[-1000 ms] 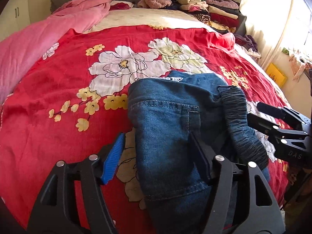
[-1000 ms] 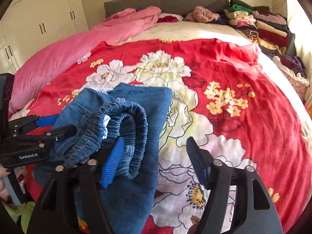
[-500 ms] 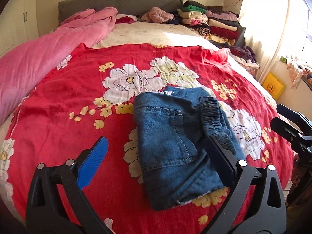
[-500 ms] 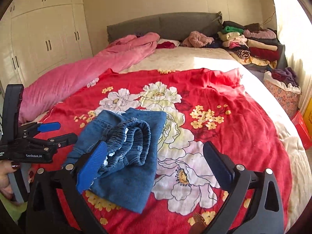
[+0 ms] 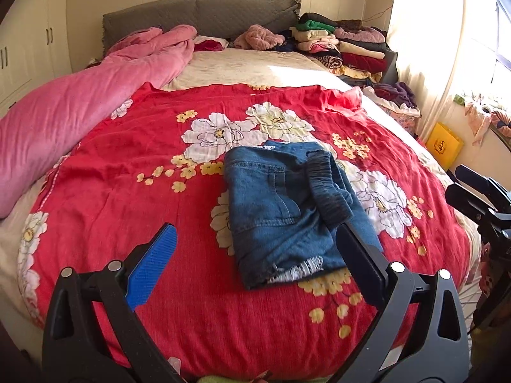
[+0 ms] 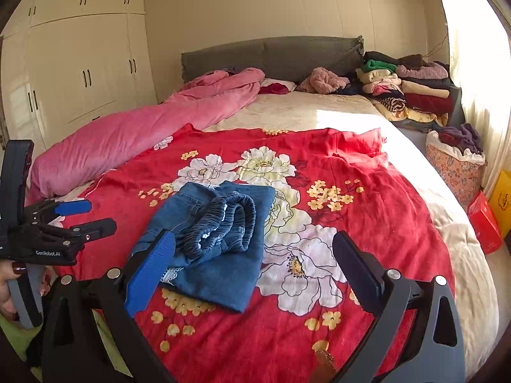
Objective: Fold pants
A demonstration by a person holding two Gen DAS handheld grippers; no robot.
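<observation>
Blue-padded jaws of the left gripper (image 5: pixel 255 261) and right gripper (image 6: pixel 252 261) are standing wide, having just been opening, and gripping nothing. Beyond both pairs of jaws the denim pants (image 5: pixel 287 204) are lying folded into a compact bundle, elastic waistband uppermost, so the folding is looking essentially finished. Ahead, the red floral bedspread (image 5: pixel 127 159) is offering open room; farther off, a pink duvet (image 5: pixel 80 108) and stacked clothes (image 5: pixel 345 48) are bordering it.
</observation>
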